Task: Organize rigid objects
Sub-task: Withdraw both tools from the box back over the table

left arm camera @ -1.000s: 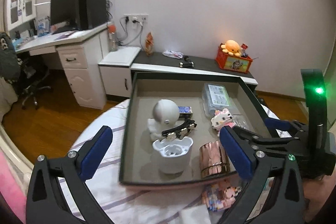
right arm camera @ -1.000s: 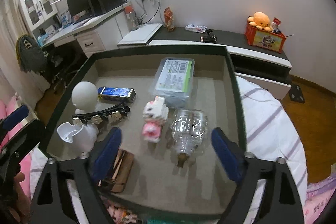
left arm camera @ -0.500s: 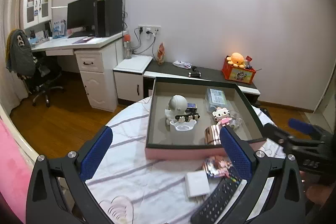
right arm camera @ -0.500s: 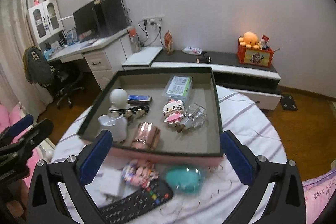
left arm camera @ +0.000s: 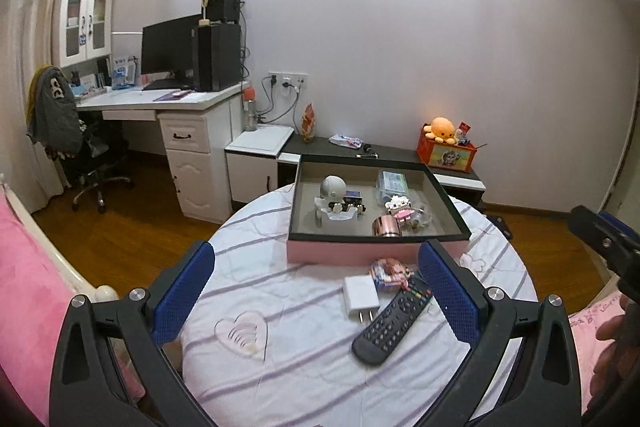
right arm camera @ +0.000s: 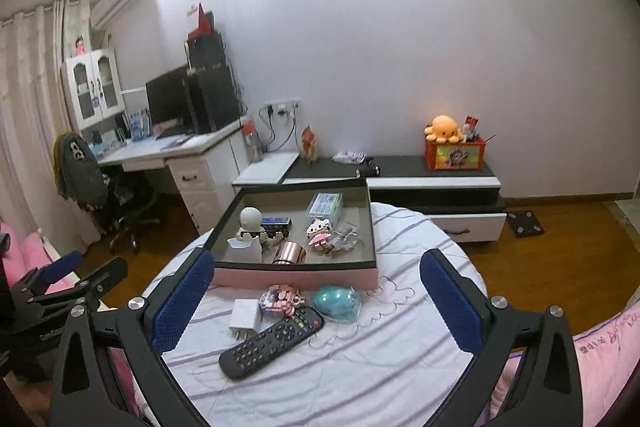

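A pink box (left arm camera: 376, 251) (right arm camera: 296, 275) with a dark rim stands at the far side of a round table. It holds a white round-headed figure (left arm camera: 333, 187), a copper cup (left arm camera: 386, 227) (right arm camera: 290, 254), a Hello Kitty brick figure (left arm camera: 398, 207) (right arm camera: 318, 230), a clear case (right arm camera: 326, 205) and other small items. In front of it lie a black remote (left arm camera: 394, 319) (right arm camera: 272, 341), a white charger (left arm camera: 360, 294) (right arm camera: 244, 315), a pink brick figure (left arm camera: 390, 271) (right arm camera: 280, 299) and a teal egg-shaped object (right arm camera: 337, 302). My left gripper (left arm camera: 316, 303) and right gripper (right arm camera: 316, 303) are open and empty, held back above the table's near side.
The table has a white striped cloth (left arm camera: 280, 307). A desk with a monitor (left arm camera: 168, 51) and an office chair (left arm camera: 80, 147) stand at the left. A low cabinet (right arm camera: 432, 179) with an orange plush lies behind the table. Pink bedding (left arm camera: 24, 287) is at the near left.
Both grippers have pulled back and up from over the box. The whole table and the loose items in front of the box have come into view. Both stay open.
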{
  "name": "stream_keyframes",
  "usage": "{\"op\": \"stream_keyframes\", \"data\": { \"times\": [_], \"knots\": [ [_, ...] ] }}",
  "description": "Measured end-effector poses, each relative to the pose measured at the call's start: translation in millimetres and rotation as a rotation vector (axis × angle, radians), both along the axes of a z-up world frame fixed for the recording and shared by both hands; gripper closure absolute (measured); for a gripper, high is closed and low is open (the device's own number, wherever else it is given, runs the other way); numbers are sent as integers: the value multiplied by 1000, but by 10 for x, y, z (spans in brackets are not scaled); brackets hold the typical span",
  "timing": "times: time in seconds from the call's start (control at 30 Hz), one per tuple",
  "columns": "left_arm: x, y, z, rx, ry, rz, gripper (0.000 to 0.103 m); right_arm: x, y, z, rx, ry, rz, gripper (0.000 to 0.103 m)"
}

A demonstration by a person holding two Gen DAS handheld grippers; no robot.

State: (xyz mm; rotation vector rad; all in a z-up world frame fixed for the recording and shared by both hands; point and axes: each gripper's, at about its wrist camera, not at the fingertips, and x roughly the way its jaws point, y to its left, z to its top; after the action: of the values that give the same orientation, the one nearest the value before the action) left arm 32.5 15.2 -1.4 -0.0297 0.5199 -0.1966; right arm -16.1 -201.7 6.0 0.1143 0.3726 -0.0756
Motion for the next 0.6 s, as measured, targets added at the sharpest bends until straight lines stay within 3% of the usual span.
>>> {"op": "stream_keyframes", "data": {
  "times": [0.23, 0.6],
  "knots": [
    [-334, 88, -133, -20, 20, 0, 0, -381, 51, -100, -17, 3, -9, 0],
    [-499, 63, -218, -13, 31, -6, 0, -404, 65, -200, 1, 39, 14, 0]
  ]
}}
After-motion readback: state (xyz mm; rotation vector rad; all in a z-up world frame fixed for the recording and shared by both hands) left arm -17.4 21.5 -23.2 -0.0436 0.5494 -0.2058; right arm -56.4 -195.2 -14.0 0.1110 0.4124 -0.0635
